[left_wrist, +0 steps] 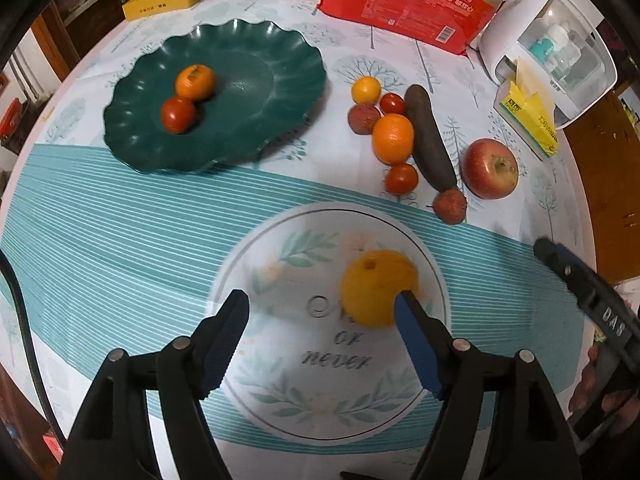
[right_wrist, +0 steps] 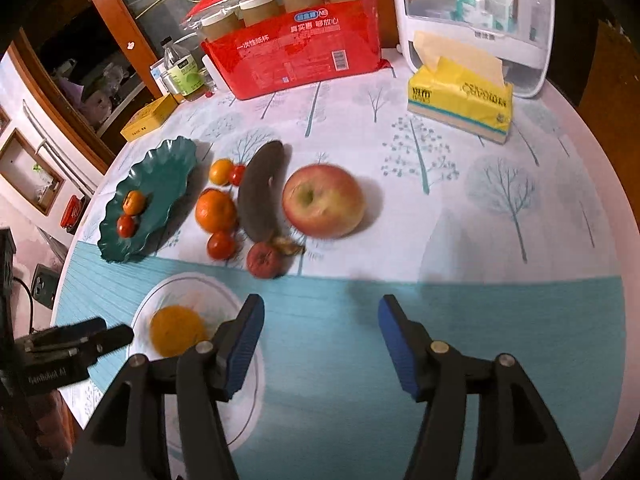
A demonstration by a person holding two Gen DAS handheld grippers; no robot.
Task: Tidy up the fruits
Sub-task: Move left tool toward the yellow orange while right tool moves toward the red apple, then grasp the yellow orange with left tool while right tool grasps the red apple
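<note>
Your left gripper [left_wrist: 322, 320] hung wide open over the white plate [left_wrist: 280, 400], where a yellow orange [left_wrist: 374, 286] sat untouched by either blue pad. Your right gripper [right_wrist: 322, 332], jaws spread and empty, hovered above the teal tablecloth [right_wrist: 520, 340]. An apple [right_wrist: 323, 200], a dark banana [right_wrist: 260, 196] and small fruits lay beside the green dish [left_wrist: 240, 128].

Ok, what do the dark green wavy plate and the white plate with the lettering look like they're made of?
The green plate looks like glossy moulded plastic: even colour, soft sheen on its scalloped rim, though glazed ceramic is possible. The white plate looks like glazed ceramic or melamine: smooth white surface with printed leaves, lettering and a thin ring line. The yellow fruit sits on it.
</note>
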